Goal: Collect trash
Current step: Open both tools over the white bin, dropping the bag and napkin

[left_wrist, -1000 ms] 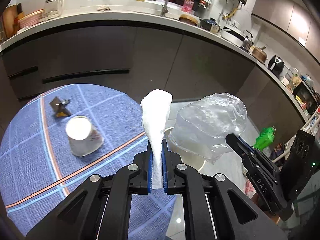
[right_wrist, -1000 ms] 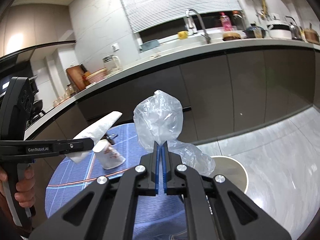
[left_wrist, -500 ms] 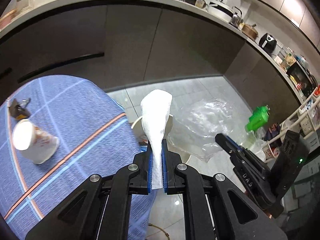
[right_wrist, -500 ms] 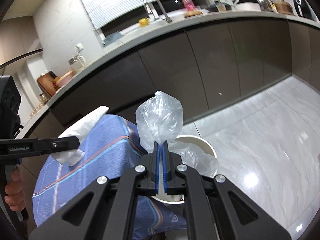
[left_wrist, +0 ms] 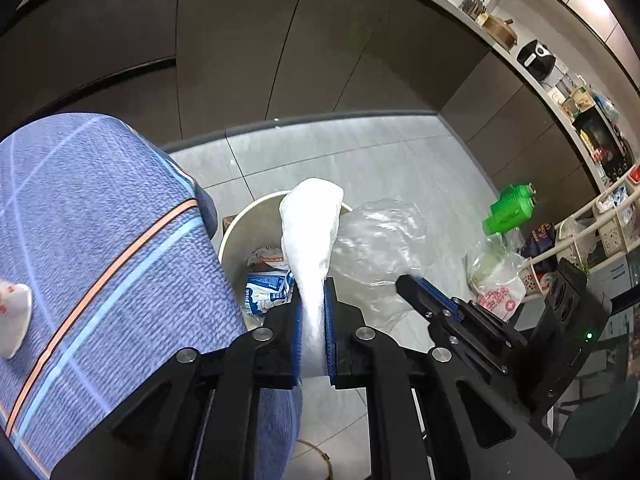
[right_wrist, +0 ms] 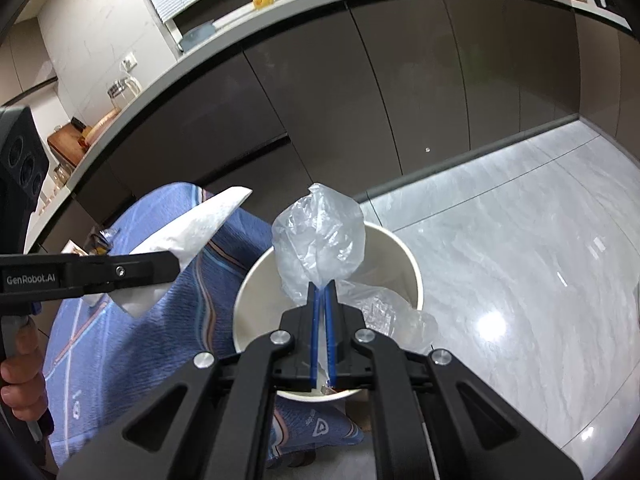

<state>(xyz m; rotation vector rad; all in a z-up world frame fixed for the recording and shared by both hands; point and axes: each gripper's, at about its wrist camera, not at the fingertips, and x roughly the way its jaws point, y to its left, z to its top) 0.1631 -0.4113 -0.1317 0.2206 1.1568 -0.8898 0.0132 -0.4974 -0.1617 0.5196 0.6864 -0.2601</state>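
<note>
Kitchen floor (right_wrist: 520, 248) of pale polished tile is stretching wide and bare to the right of the scene, while dark cabinet fronts (right_wrist: 360, 92) are closing off the far side. Draped in blue plaid, the table (left_wrist: 100, 248) is crowding the left, its cloth hanging just beside the round white bin (right_wrist: 404, 248), which is standing on the tile with wrappers already lying inside.

Two grippers are hovering over that bin. Seen from its own camera, the right gripper (right_wrist: 323, 300) is pinching a clear plastic bag (right_wrist: 320, 240) directly above the bin's mouth, jaws clamped tight on the film. Off to the left, the left gripper (left_wrist: 313, 300) is gripping a white paper napkin (left_wrist: 310, 224) by its lower end, the loose upper end standing above the bin's near rim.

Both pieces are looking featherlight and soft. The bag is likely slippery and apt to cling or drift on release; the napkin is probably limp and easily torn, so holding each at a bunched fold seems soundest. Room appears ample on the floor side, tighter where cloth, rim and the two tools are converging. A paper cup (left_wrist: 12, 320) is lying at the table's near edge, not yet collected.
</note>
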